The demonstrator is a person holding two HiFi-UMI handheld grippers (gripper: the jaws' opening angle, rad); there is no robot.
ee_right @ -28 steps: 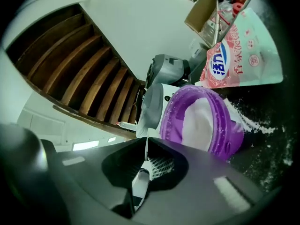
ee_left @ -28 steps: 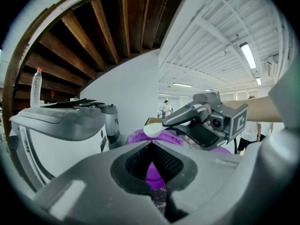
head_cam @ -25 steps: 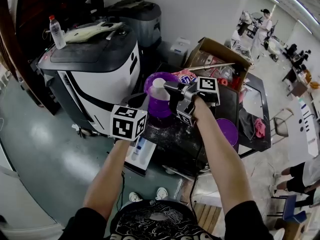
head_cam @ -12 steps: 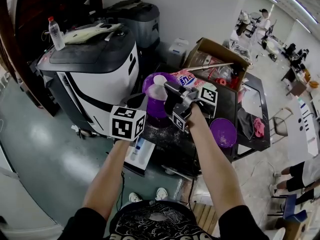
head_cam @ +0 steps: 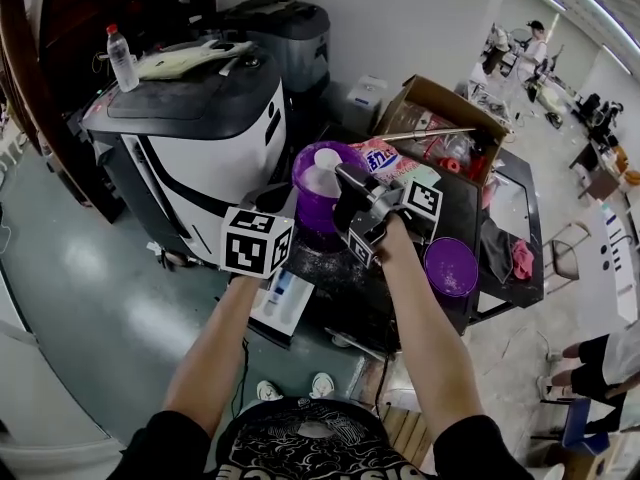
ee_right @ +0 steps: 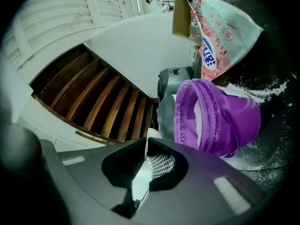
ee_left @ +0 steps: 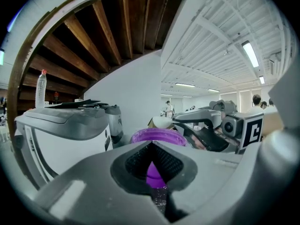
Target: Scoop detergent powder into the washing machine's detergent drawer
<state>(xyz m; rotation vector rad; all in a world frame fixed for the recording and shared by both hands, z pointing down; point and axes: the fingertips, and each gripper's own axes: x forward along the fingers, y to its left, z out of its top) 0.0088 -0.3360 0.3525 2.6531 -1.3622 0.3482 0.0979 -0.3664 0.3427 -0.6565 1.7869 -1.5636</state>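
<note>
Detergent powder (head_cam: 320, 180) lies white in the purple tub (head_cam: 308, 216) on the black table (head_cam: 462, 206), with some spilt around it. Right gripper (head_cam: 343, 176) clamps a white scoop (ee_right: 139, 184) over the tub. Left gripper (ee_left: 151, 145): jaws together, tub just beyond. Pink-and-white bag (head_cam: 386, 160): blue print, unreadable.

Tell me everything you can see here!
washing machine: one, white and black, left
bottle: one, clear, red cap, on the washing machine
tub: one, purple, on the black table
scoop: one, white, over the tub
detergent bag: one, pink and white, behind the tub
box: one, brown, behind the bag
lid: one, purple, right of the tub
cloth: one, pink, far right
left gripper: one, grey, jaws together, beside the tub
right gripper: one, grey, shut on the scoop
</note>
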